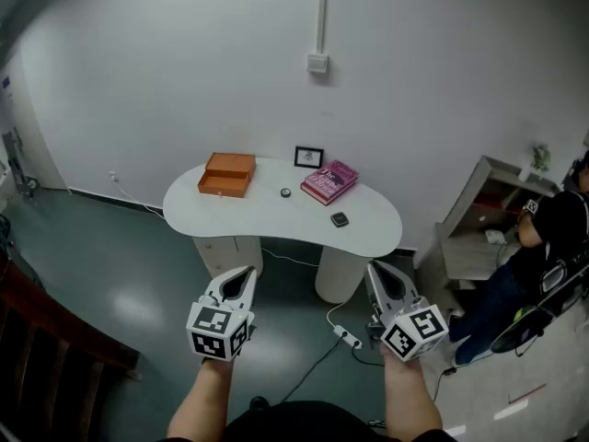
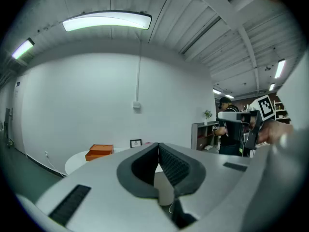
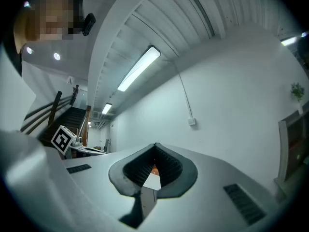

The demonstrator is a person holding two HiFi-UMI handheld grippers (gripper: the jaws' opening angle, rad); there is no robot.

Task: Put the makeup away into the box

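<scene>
Black flat makeup case (image 1: 340,219) on white curved worktop (image 1: 368,233): likely light, hard, slick, so pinch across its edges; left tool (image 1: 247,273), right tool (image 1: 373,268) closed, empty.

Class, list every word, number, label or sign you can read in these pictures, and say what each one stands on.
No text can be read in any view.
Pink book: cover print too small to read.
Framed picture: contents too small to read.
Two marker cubes: black-and-white square patterns only, no letters or numbers.
</scene>
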